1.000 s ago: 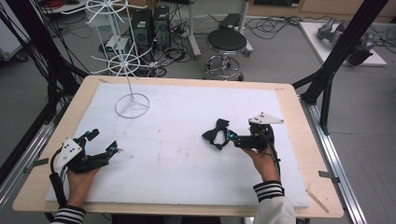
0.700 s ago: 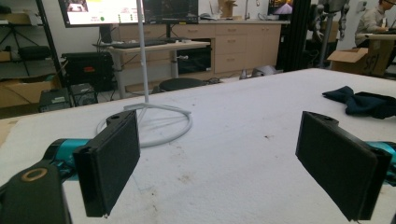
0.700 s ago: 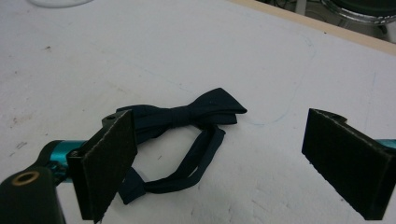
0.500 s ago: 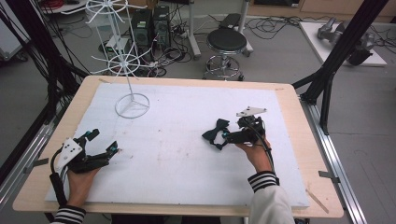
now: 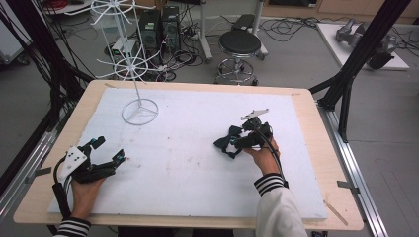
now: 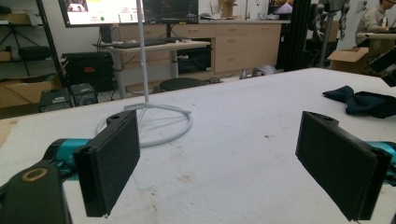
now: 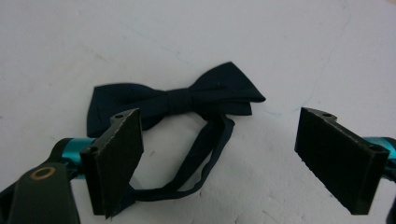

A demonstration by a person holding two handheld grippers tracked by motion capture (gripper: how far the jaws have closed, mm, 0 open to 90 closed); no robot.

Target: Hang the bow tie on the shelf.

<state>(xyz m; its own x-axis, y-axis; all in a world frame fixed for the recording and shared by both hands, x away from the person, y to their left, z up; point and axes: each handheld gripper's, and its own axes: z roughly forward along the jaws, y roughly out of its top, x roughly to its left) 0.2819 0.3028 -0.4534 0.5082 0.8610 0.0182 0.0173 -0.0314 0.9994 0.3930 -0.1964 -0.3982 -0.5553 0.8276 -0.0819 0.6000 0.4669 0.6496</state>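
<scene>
A dark navy bow tie [image 5: 227,143] lies on the white foam board [image 5: 183,168], right of centre. In the right gripper view the bow tie [image 7: 177,100] sits just ahead of the jaws and its thin strap loops back between them. My right gripper [image 5: 237,144] hovers over it, open; its jaws have just been closing a little, and the pads [image 7: 116,154] do not press on the strap. My left gripper [image 5: 109,149] rests at the front left, open and empty. From the left gripper [image 6: 219,163] the bow tie [image 6: 359,101] shows far right.
A white wire stand [image 5: 140,107] rises from a ring base at the board's back left; its pole [image 6: 143,60] stands ahead of the left jaws. The wooden table edge [image 5: 318,148] frames the board. A stool and cables lie beyond the table.
My right hand has moved left, bringing its gripper up to and over the bow tie. The left hand and gripper have stayed where they were.
</scene>
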